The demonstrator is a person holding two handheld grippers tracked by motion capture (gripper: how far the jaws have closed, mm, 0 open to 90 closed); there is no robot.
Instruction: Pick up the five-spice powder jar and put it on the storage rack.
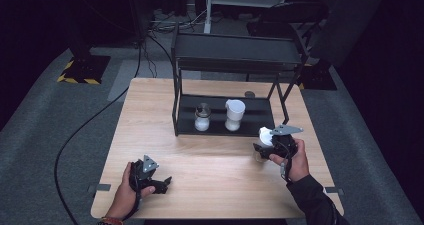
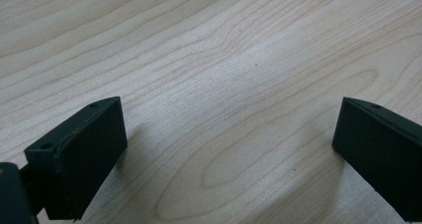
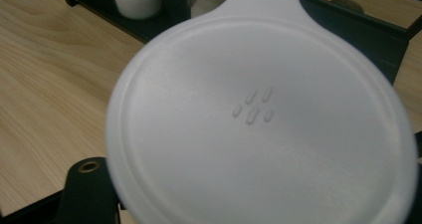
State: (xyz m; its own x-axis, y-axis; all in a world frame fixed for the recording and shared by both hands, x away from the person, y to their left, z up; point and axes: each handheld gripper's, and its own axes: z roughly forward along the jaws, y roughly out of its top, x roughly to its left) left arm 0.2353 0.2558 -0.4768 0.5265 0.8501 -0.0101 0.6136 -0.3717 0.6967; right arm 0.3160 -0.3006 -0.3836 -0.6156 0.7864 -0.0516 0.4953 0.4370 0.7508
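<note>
My left gripper (image 1: 159,182) rests low on the wooden table (image 1: 210,165), jaws spread wide with nothing but bare wood between them. My right gripper (image 1: 264,146) is clamped tight on a white lid (image 3: 259,119), lifted just off the table near the rack. Beyond it, the black rack (image 1: 225,122) holds a glass jar (image 1: 202,117) and an open white cup (image 1: 234,114) side by side.

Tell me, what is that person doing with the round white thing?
A person sits at a wooden table with a tool in each hand. The right tool is shut on a round white lid, held near the black rack. On the rack's bottom shelf stand a small jar and a white cup. The left tool is open, holding nothing, low over the table.
</note>
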